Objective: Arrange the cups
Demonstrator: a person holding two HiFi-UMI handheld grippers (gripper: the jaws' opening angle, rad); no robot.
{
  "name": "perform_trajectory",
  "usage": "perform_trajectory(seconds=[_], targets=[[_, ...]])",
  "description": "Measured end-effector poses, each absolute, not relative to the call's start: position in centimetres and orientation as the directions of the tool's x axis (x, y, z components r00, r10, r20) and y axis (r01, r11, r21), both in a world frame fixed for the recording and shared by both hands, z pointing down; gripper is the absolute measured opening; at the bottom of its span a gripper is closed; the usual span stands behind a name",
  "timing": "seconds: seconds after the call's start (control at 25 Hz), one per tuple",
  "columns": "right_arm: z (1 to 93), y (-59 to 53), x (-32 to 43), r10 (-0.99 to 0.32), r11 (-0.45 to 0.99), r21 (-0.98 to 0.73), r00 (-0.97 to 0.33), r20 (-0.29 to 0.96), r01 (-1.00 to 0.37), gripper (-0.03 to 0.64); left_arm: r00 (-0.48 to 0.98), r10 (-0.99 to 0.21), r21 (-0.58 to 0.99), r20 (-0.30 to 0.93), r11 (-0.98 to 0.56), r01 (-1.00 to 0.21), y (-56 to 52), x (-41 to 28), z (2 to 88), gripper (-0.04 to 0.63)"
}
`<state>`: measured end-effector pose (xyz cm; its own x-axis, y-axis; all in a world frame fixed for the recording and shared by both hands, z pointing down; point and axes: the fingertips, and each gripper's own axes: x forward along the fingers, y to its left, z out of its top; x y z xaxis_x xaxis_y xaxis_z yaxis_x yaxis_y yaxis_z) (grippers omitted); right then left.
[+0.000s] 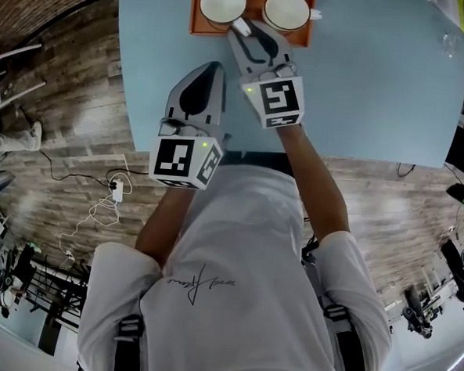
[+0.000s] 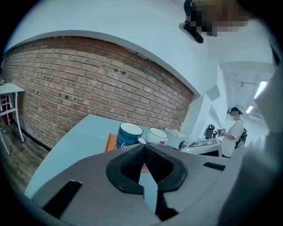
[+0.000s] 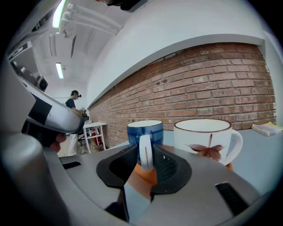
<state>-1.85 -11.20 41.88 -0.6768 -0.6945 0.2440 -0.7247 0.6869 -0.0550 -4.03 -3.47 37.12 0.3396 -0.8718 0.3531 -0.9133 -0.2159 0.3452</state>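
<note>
Holds the left claw [image 1: 214, 65] pressed together and empty, low above the blue tabletop [image 1: 379, 88] and short of the orange tray [image 1: 197, 18]. Probably parks it there to give room to the other one.

Finds the blue cup [image 3: 145, 126] upright on the left half of the tray, its white handle [image 3: 145, 152] turned toward the person. Reaches to this handle with the right claw [image 1: 240, 26]. Has the handle between spread jaws, the pads very close on both sides, yet shows no firm pinch. Seems to choose the handle as the easiest part to take without touching the rim.

Has the white cup [image 3: 203, 137], with a brown drawing, just beside on the right half of the tray. Points its handle to the right, away from the claw.

Around, shows loose cables [image 1: 110, 193] on the wooden floor [image 1: 58, 76] at the left, then a small white table [image 3: 95, 128], a brick wall [image 3: 212, 84] behind the tabletop, and some papers [image 3: 267, 128] at the far right.

Shows nothing between the claws and the cups. Needs care only for the white cup, near enough to be knocked by a sideways move of the blue one.
</note>
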Motion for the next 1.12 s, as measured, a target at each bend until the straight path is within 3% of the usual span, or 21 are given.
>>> perform_trajectory(seconds=[1.12], targets=[[42.1, -11.3, -2.5, -0.747, 0.646, 0.056, -0.616, 0.25, -0.761, 0.069, 0.401, -0.864, 0.312, 0.303, -0.308, -0.899, -2.8, -7.2, 36.1, 0.008]])
